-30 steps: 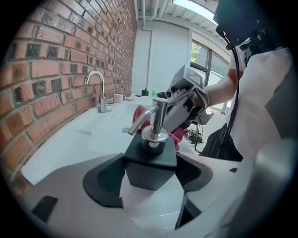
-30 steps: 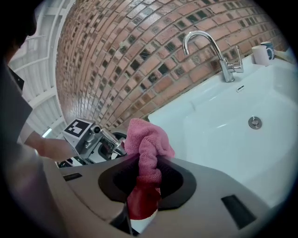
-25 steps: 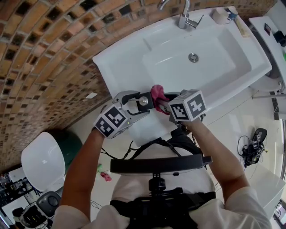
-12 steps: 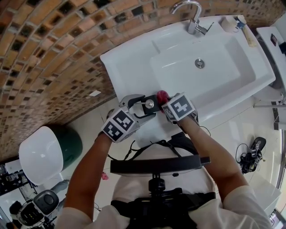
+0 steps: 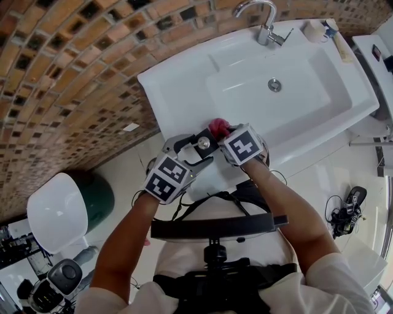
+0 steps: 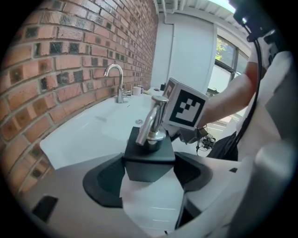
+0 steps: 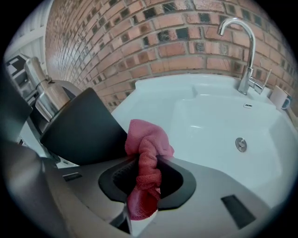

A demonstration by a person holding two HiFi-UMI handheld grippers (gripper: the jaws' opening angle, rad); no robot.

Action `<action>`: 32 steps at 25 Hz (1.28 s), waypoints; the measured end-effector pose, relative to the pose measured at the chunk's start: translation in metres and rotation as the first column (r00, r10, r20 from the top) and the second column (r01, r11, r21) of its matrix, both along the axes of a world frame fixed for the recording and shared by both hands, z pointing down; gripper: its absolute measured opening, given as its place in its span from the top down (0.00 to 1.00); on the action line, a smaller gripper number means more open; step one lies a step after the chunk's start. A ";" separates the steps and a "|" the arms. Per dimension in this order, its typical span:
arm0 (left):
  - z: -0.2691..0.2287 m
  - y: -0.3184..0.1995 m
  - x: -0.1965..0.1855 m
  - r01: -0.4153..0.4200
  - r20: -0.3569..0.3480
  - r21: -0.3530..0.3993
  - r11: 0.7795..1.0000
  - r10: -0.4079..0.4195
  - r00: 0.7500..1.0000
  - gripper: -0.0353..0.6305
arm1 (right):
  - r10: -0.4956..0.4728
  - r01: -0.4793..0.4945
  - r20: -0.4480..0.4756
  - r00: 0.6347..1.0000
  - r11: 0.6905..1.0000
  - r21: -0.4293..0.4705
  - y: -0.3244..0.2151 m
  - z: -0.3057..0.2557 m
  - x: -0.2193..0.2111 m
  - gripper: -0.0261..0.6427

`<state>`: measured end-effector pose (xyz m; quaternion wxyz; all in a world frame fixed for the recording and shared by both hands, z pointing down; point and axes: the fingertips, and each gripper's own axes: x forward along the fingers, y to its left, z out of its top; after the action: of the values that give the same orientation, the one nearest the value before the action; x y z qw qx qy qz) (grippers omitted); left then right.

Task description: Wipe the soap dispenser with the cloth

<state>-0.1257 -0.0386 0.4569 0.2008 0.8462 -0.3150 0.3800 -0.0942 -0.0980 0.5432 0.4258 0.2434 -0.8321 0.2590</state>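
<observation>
The soap dispenser has a white body, a black cap and a chrome pump. My left gripper is shut on its body and holds it up in front of the sink. In the head view the dispenser sits between both hands. My right gripper is shut on a bunched pink cloth. The cloth lies right beside the black cap and seems to touch its edge. In the head view my right gripper is just right of the pump.
A white sink with a chrome faucet lies ahead against a brick wall. A cup stands at its far right corner. A white-lidded green bin is on the floor to the left. Cables lie on the floor at right.
My right gripper has sunk and rolled, bringing the pink cloth lower against the dispenser's cap. The left gripper has rolled a little and still holds the dispenser in about the same place.
</observation>
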 end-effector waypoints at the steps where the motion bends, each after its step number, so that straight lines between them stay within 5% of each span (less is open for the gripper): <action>1: -0.001 0.003 0.000 -0.047 0.006 0.000 0.999 0.047 0.999 0.40 | 0.023 -0.023 0.026 0.999 1.000 0.000 -0.001 -0.004 0.002 0.79; 7: -0.006 0.007 -0.025 -0.251 0.152 0.024 0.968 0.244 0.958 0.40 | 0.214 -0.181 0.319 0.923 0.975 -0.130 0.013 -0.043 0.015 0.79; 12: -0.004 -0.005 -0.029 -0.288 0.160 0.015 0.957 0.282 0.946 0.40 | 0.276 -0.205 0.446 0.852 0.958 -0.200 0.037 -0.077 0.023 0.79; 19: 0.005 0.011 -0.009 -0.284 0.073 -0.023 0.959 0.285 0.956 0.39 | 0.314 -0.239 0.466 0.827 0.947 -0.214 0.040 -0.082 0.011 0.79; 25: 0.004 0.020 -0.012 -0.171 0.067 -0.024 0.985 0.172 0.983 0.39 | 0.325 -0.275 0.456 0.829 0.945 -0.174 0.010 -0.080 -0.002 0.79; 32: 0.000 0.028 -0.020 -0.167 0.078 -0.031 0.985 0.169 0.982 0.39 | 0.273 -0.231 0.452 0.849 0.962 -0.147 0.003 -0.084 -0.013 0.79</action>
<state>-0.1462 -0.0105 0.4569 0.1654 0.8513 -0.2456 0.4332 -0.1071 -0.0947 0.4593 0.1851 0.2618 -0.8587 0.3998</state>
